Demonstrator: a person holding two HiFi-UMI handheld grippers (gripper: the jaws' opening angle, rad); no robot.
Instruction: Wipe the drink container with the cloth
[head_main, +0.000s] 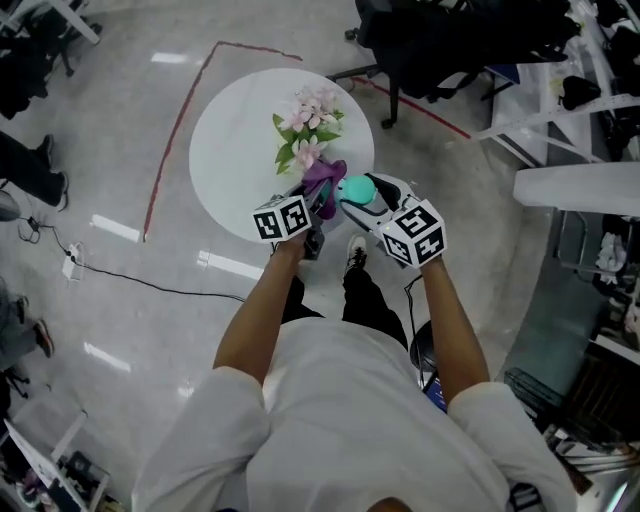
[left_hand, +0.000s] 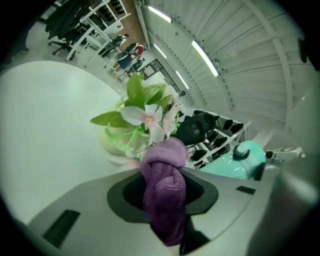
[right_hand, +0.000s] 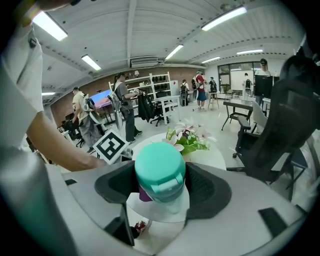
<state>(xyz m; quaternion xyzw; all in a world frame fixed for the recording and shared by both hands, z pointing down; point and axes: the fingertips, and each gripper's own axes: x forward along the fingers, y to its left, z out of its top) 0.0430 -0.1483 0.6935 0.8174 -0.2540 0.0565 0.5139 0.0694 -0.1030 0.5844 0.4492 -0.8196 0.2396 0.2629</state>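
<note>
Right tongs (right_hand: 162, 189) clamp a teal-capped bottle (right_hand: 160, 172) above the round surface's (head_main: 235, 140) near edge. Its cap points up and back toward the person, and the clear body runs downward. Only the left gripper view shows the left tongs (left_hand: 162, 192) pinched on a bunched purple cloth (left_hand: 162, 165), which the head view puts just beside the bottle.

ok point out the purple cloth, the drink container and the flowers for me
purple cloth (left_hand: 162, 195), left gripper view, middle of the bunched fold
drink container (right_hand: 159, 167), right gripper view, top of its teal lid
flowers (head_main: 308, 120), head view, pink blooms mid-bunch
</note>
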